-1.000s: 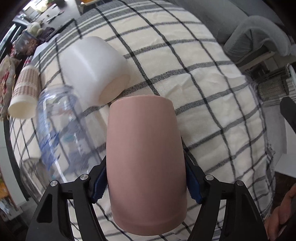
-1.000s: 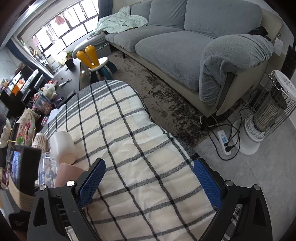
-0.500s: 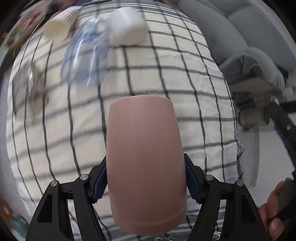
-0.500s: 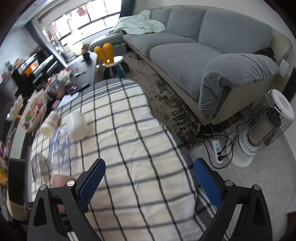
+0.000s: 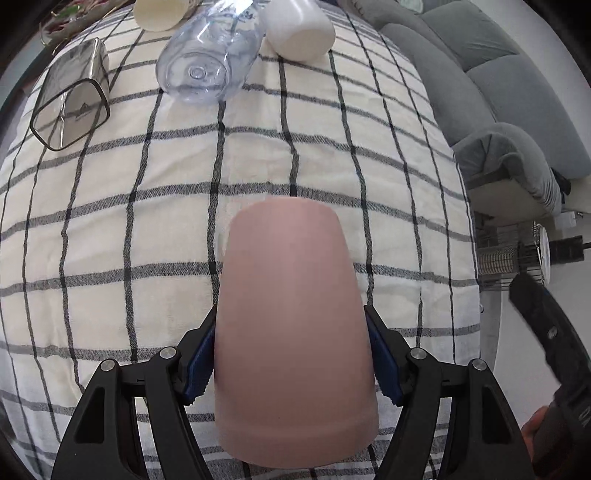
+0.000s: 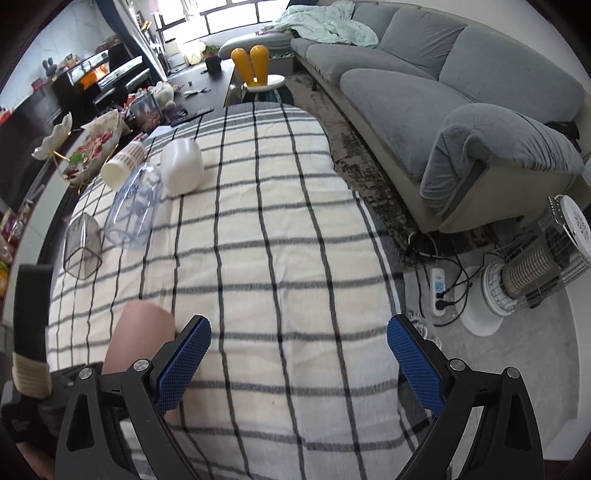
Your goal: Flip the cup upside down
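Note:
My left gripper (image 5: 291, 365) is shut on a pink cup (image 5: 295, 332), with the blue pads pressed on both its sides. The cup's closed base points away from me and its wide rim is toward the camera. It hangs above the checked tablecloth (image 5: 147, 221), near the front edge. In the right wrist view the pink cup (image 6: 142, 332) shows at the lower left, behind my left finger. My right gripper (image 6: 297, 354) is open and empty above the cloth's near edge.
At the far end of the cloth lie a white cup (image 5: 299, 29), a clear plastic cup (image 5: 210, 62), a cream paper cup (image 5: 159, 14) and a square clear glass (image 5: 70, 99). A grey sofa (image 6: 461, 92) and a heater (image 6: 532, 273) stand right of the table.
My left gripper has swung with the pink cup, so the other cups have shifted from the left side to the far top of its view. The right gripper stays open and tilted a little.

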`<state>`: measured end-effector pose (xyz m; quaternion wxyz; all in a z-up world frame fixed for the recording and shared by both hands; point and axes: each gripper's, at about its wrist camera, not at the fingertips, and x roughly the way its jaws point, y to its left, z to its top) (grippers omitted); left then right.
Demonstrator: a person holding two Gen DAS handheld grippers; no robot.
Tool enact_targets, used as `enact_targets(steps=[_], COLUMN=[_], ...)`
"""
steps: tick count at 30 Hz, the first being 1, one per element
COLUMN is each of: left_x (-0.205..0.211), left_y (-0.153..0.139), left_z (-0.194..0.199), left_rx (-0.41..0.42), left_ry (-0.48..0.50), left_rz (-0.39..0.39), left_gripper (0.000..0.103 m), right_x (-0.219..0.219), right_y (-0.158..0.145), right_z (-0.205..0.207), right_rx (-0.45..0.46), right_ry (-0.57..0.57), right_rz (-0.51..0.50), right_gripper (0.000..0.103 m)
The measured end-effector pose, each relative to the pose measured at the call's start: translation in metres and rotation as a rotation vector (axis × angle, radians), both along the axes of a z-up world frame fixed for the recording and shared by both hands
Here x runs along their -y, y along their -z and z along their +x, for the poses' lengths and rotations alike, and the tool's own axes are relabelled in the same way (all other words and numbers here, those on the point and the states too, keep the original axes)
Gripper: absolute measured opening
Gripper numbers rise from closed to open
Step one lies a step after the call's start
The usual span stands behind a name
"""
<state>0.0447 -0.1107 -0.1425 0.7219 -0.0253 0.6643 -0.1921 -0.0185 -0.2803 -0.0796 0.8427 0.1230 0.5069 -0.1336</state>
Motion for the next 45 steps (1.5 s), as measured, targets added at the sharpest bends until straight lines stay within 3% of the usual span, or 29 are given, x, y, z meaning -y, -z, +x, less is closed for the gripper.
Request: enact_targets(steps=[3, 5, 14, 19, 23, 26, 30, 33, 42, 45], left_x=[-0.002, -0.003, -0.022, -0.053, -0.082, -0.102, -0.12, -0.128, -0.148, -0.151], left_y=[-0.009, -0.017, -0.04, -0.067, -0.087, -0.101, -0.114, -0.12, -0.108, -0.1], left_z=[-0.002, -0.004, -0.017, -0.028, -0.033, -0.034, -0.034, -0.03, -0.002, 0.008], left_rx=[0.036, 0.067, 0.101, 0.192, 0.282, 0.366, 0.459, 0.505, 0.478, 0.451], left_ry=[0.0, -0.001, -0.024, -0.085, -0.165, -0.226, -0.282, -0.306, -0.35, -0.356], left_rz=[0.001, -0.003, -0.037, -0.035, 0.017, 0.068, 0.115, 0.123, 0.096, 0.08], left_gripper=[0.076, 0.086, 0.087, 0.088, 0.091, 0.096, 0.1, 0.102, 0.102, 0.102], right_x=[-0.006, -0.01, -0.022, -0.034, -0.052, -0.065, -0.075, -0.083, -0.107, -0.113], right_y=[-0.004, -0.008, -0.032, -0.046, -0.045, -0.033, -0.002, 0.017, 0.087, 0.109], right_z=[-0.002, -0.003, -0.005, 0.007, 0.028, 0.047, 0.076, 0.091, 0.119, 0.124], right_rx=[0.0, 0.004, 0.03, 0.022, -0.033, -0.132, -0.34, -0.464, -0.841, -0.916], right_ry=[-0.017, -0.027, -0.043, -0.073, -0.127, -0.179, -0.196, -0.207, -0.209, -0.213], right_rz=[-0.012, -0.019, -0.02, 0.03, 0.074, 0.145, 0.257, 0.281, 0.276, 0.291], right_gripper=[0.097, 0.096, 0.096, 0.096, 0.096, 0.096, 0.095, 0.094, 0.094, 0.094])
